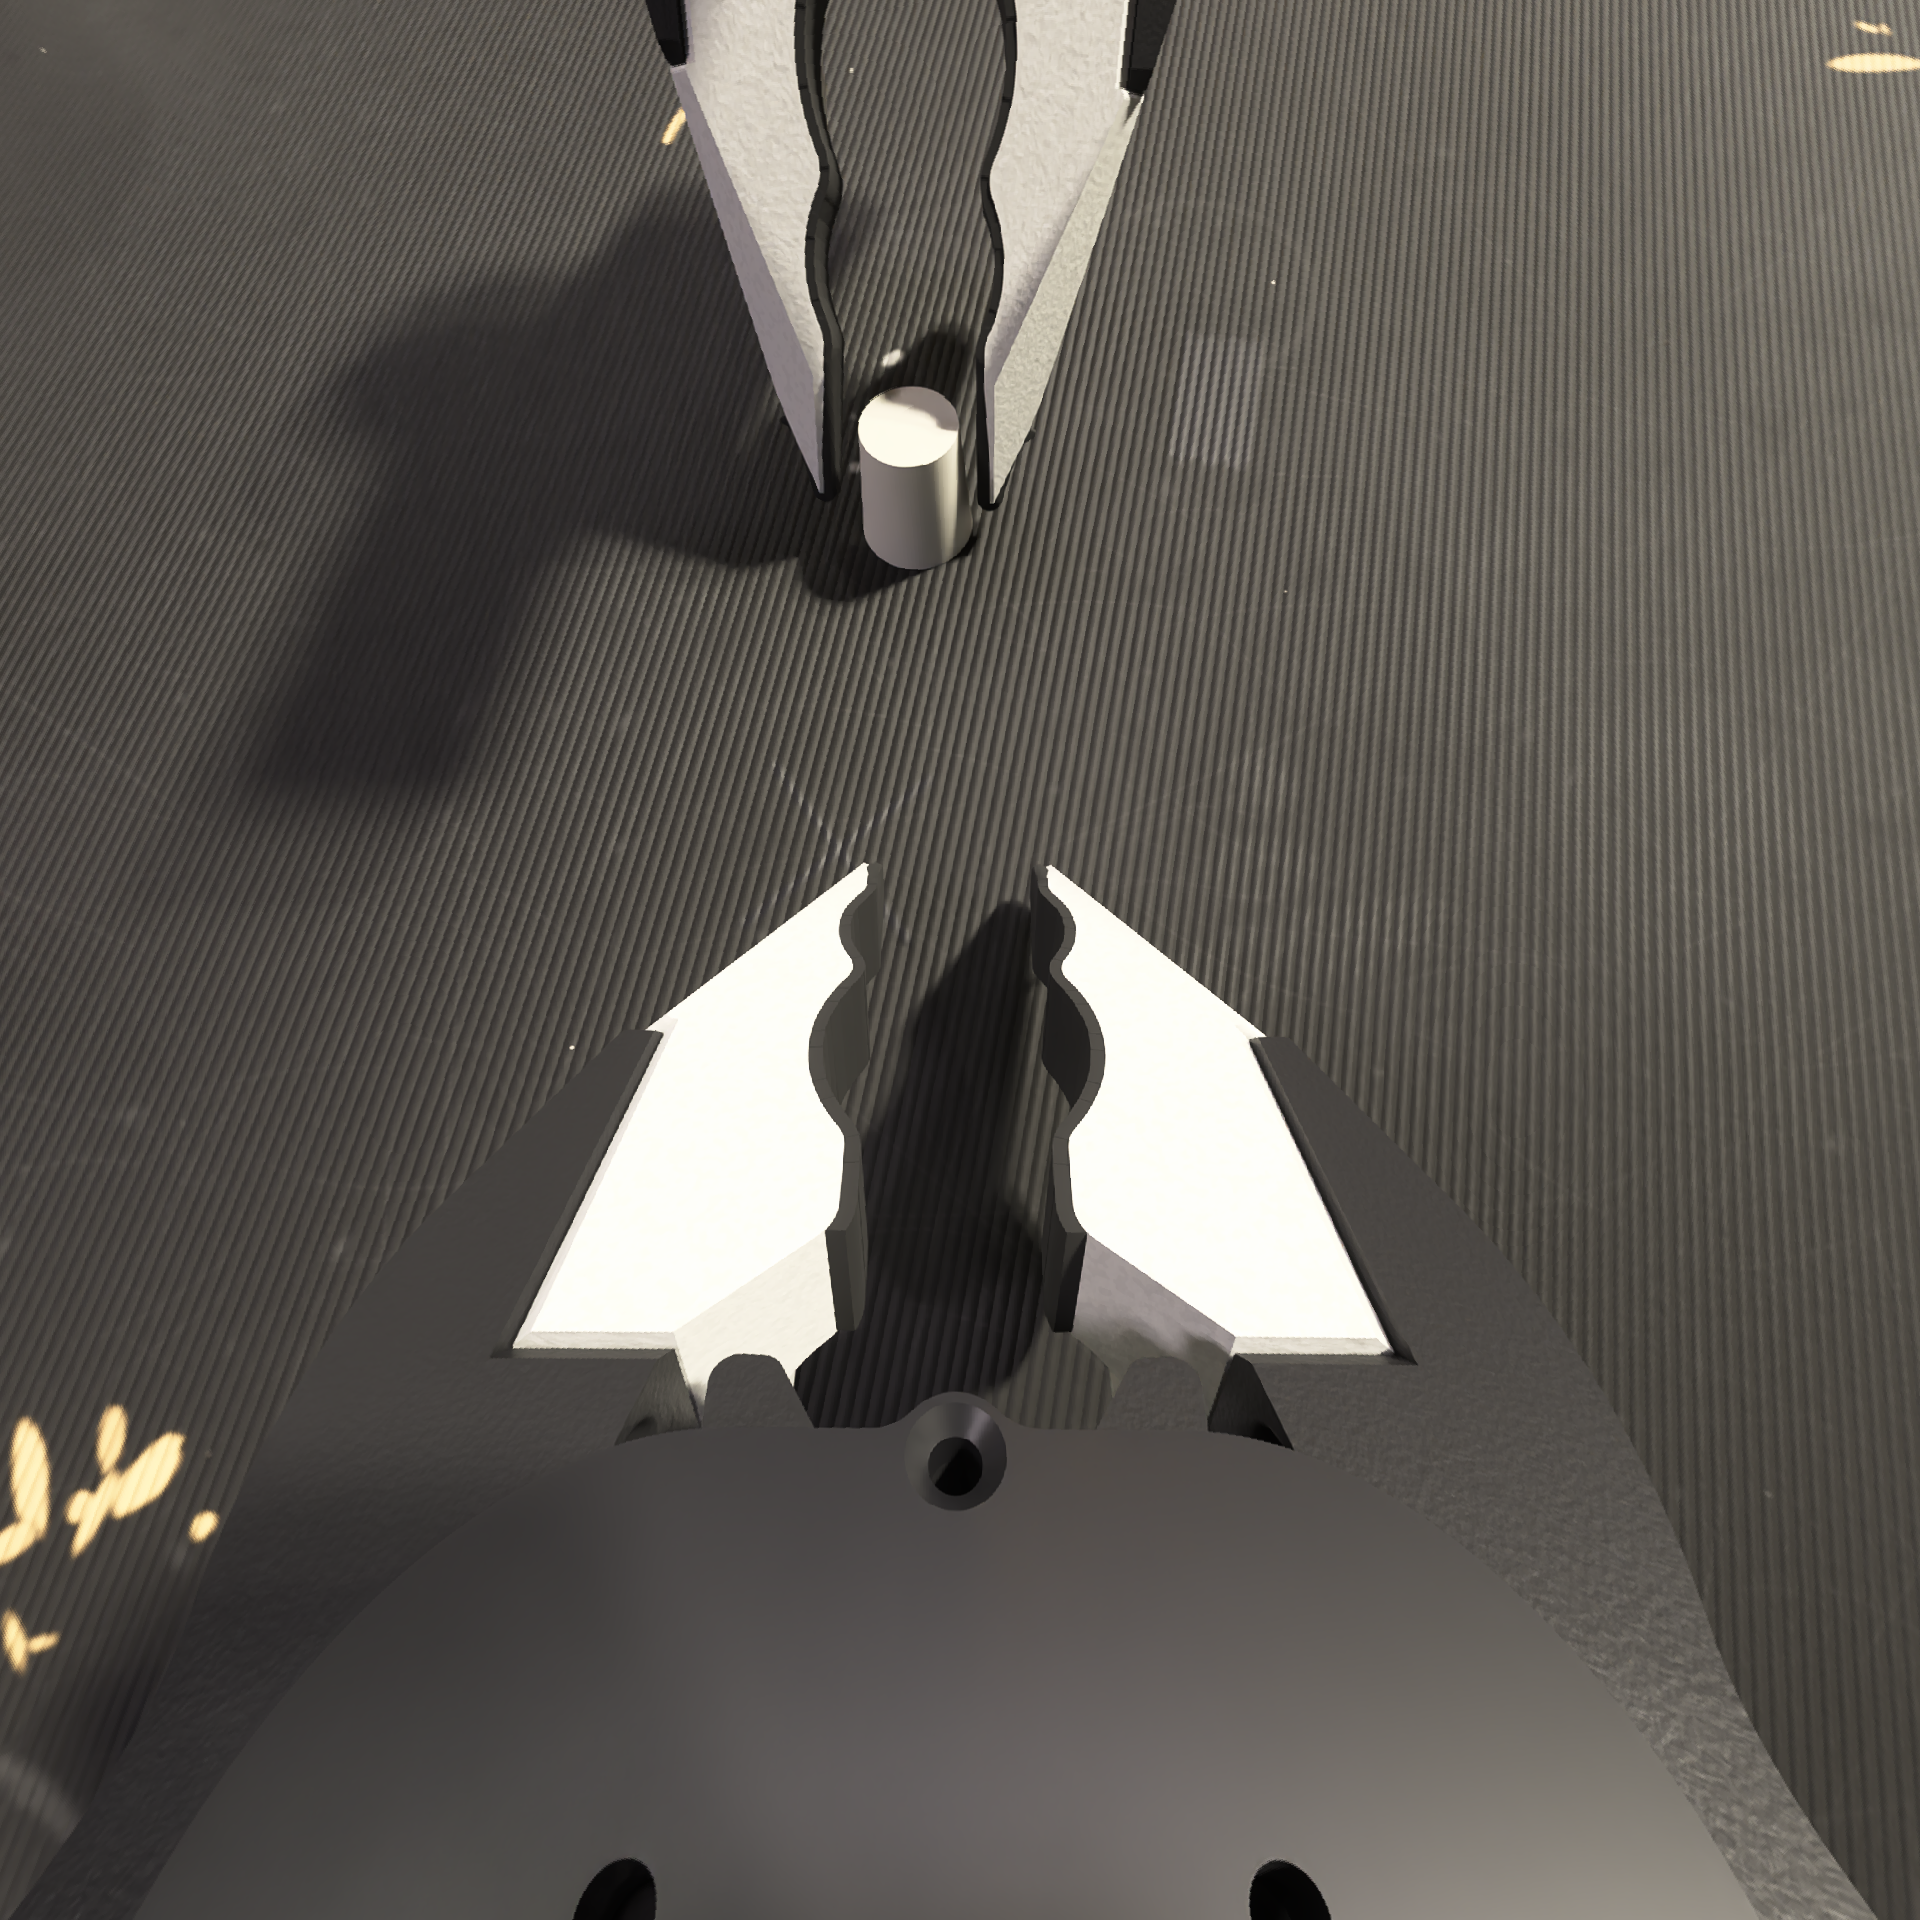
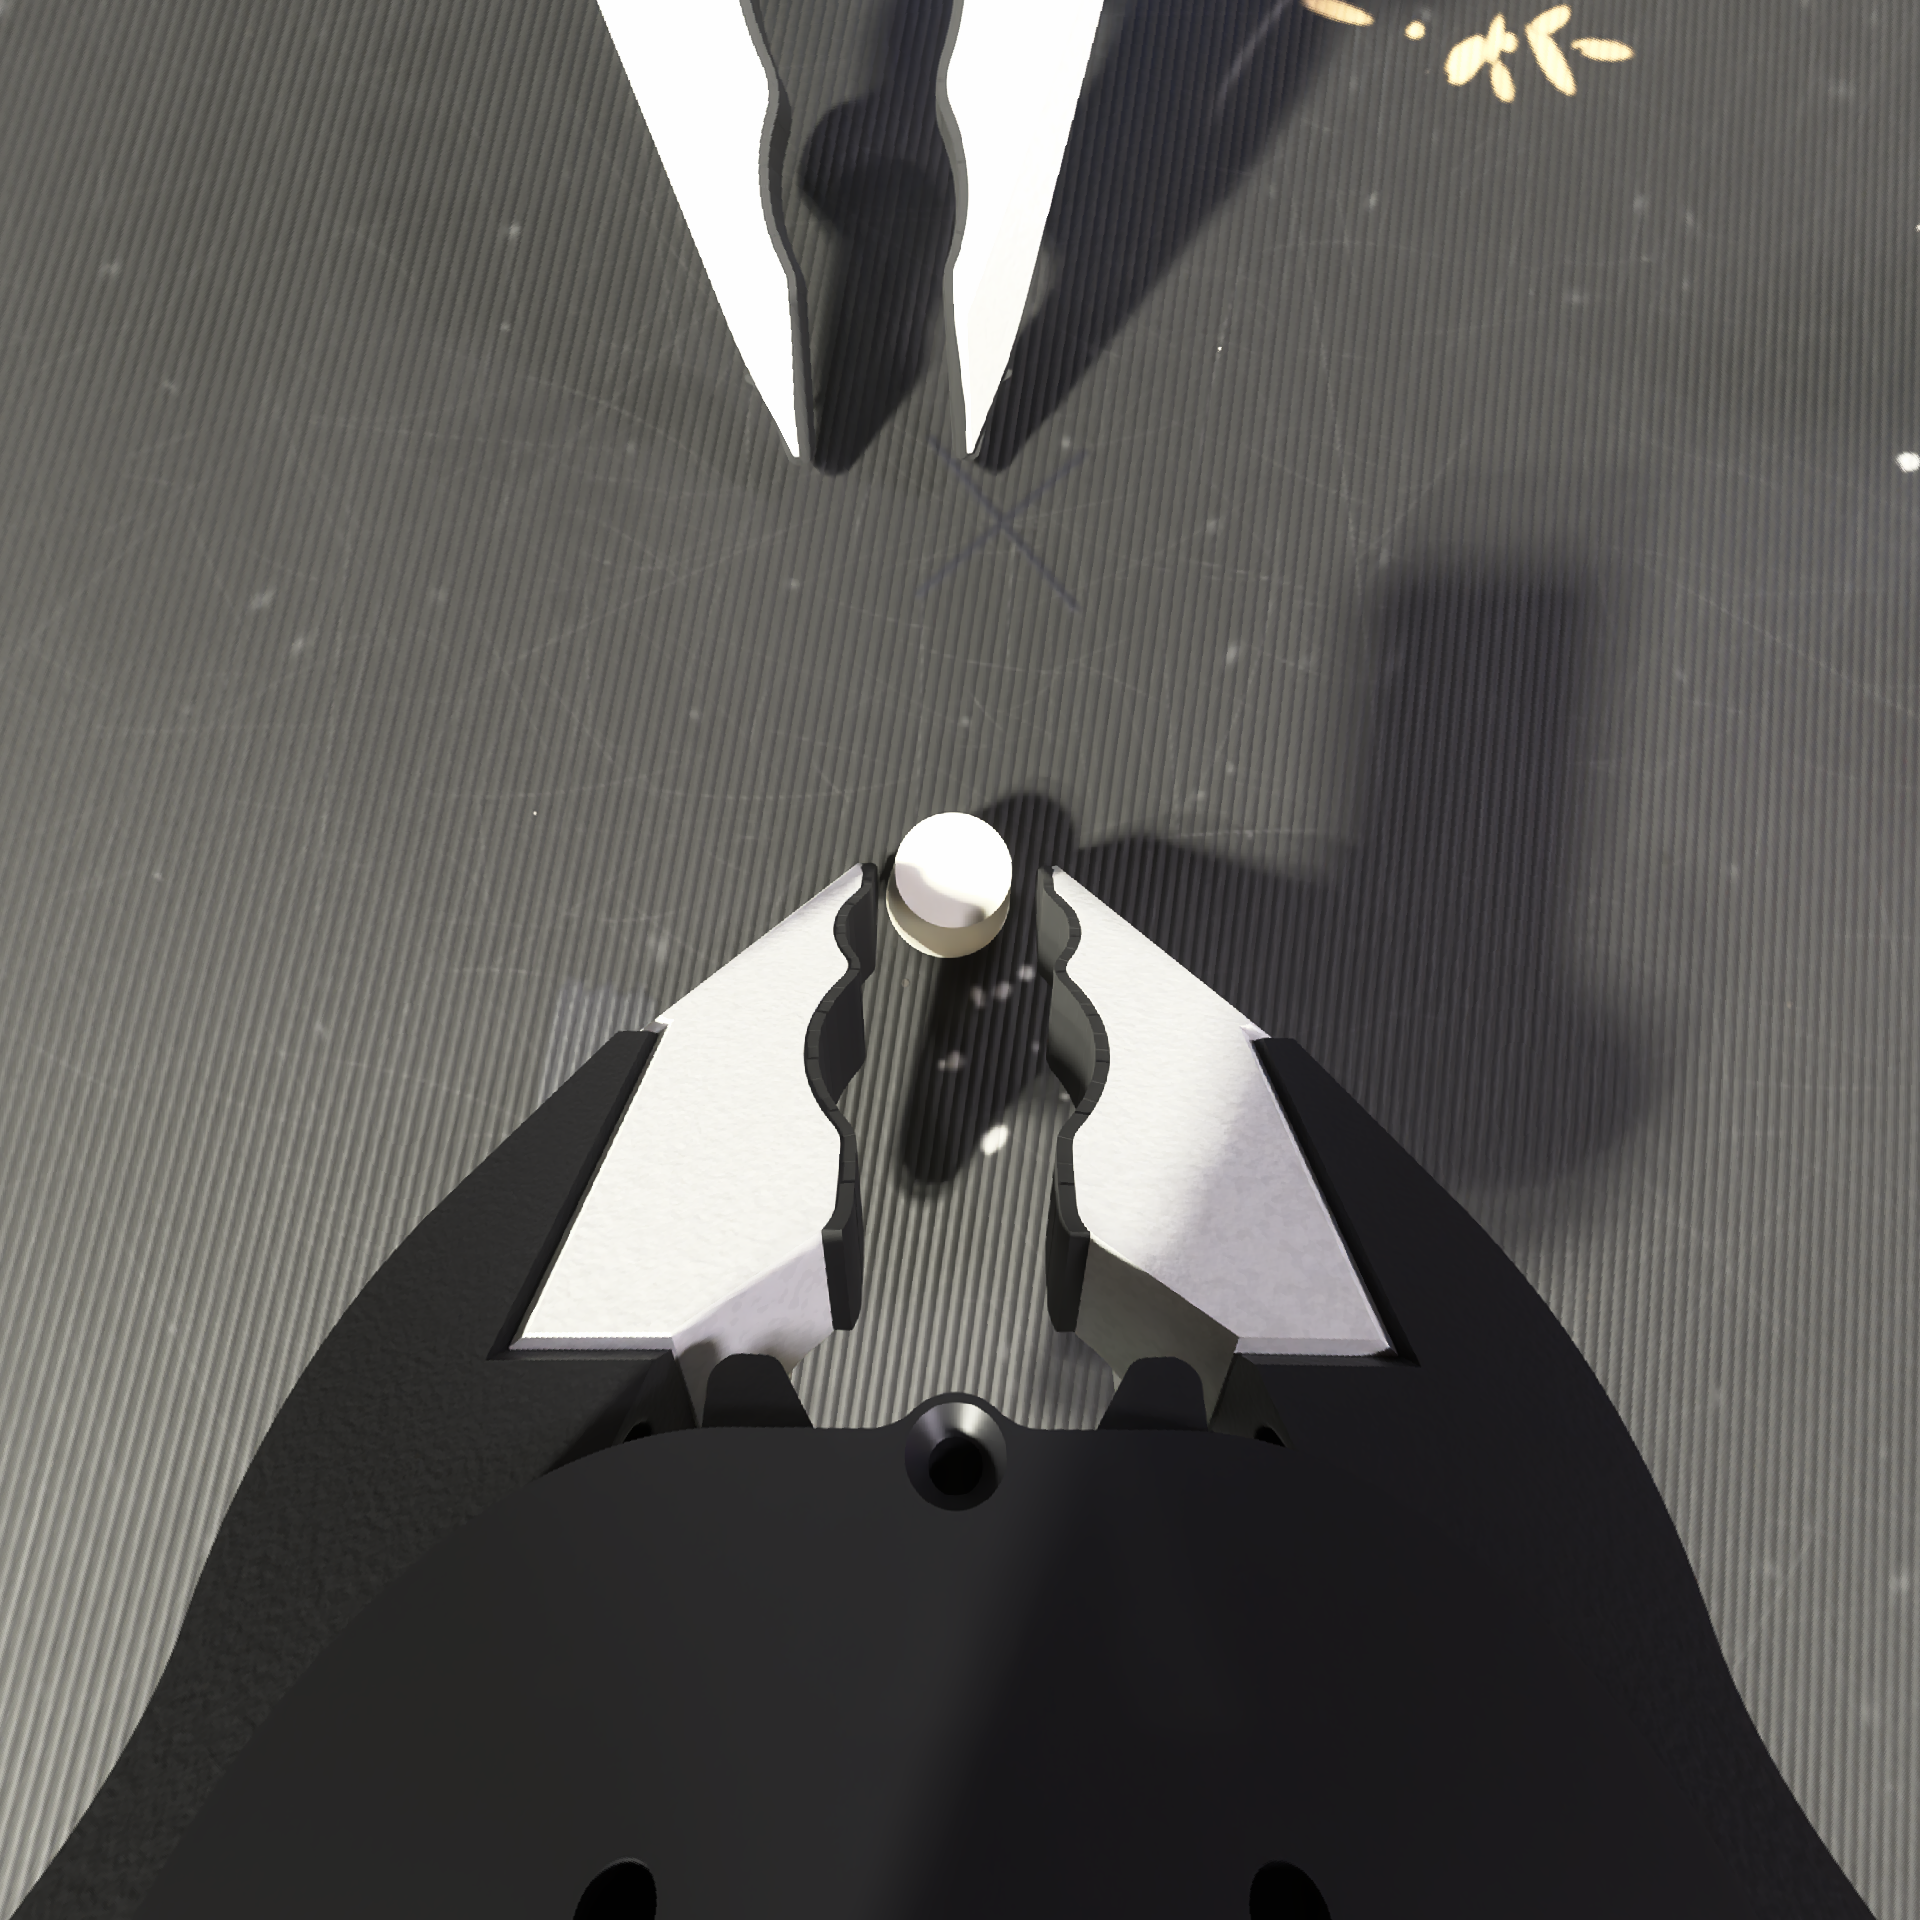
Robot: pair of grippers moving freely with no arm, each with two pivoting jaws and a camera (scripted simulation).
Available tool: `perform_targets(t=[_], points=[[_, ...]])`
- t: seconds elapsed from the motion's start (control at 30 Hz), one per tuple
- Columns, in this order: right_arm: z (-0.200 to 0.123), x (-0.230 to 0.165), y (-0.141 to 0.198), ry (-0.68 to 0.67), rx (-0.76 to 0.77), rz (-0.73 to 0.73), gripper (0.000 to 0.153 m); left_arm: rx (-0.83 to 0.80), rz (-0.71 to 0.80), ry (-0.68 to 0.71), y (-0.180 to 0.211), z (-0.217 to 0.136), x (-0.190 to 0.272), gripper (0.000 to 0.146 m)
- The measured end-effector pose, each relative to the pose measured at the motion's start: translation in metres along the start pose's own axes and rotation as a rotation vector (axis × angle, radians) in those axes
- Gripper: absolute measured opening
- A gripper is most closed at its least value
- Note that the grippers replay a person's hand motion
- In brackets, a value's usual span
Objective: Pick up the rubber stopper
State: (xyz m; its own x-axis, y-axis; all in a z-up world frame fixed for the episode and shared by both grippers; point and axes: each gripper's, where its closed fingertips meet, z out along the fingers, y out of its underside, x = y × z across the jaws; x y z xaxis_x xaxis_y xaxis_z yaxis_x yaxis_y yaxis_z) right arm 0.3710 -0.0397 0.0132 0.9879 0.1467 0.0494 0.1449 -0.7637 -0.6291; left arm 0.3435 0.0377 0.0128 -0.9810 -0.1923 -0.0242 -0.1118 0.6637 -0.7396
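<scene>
We see a small, pale cream, tapered rubber stopper (image 1: 910, 478) standing upright on the dark grey ribbed table (image 1: 1455, 623), its wider round face up. The right hand-held gripper (image 2: 954, 873), with white fingers and dark wavy pads, reaches down around it: the stopper sits between the two fingertips, and a narrow gap shows on each side, so the jaws are released and not yet clenched on it. The left hand-held gripper (image 1: 956, 873) hangs well apart from the stopper, facing it, its jaws likewise spread with nothing between them. Pale golden flecks (image 1: 94, 1475) mark the table near its edges.
</scene>
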Motion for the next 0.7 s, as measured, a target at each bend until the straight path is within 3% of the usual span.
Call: perform_targets(t=[0.7], points=[[0.003,-0.0016,0.0011,-0.022,-0.003,-0.006,0.024,-0.015,-0.016,0.015,0.0026,0.0016,-0.0006,0.028]])
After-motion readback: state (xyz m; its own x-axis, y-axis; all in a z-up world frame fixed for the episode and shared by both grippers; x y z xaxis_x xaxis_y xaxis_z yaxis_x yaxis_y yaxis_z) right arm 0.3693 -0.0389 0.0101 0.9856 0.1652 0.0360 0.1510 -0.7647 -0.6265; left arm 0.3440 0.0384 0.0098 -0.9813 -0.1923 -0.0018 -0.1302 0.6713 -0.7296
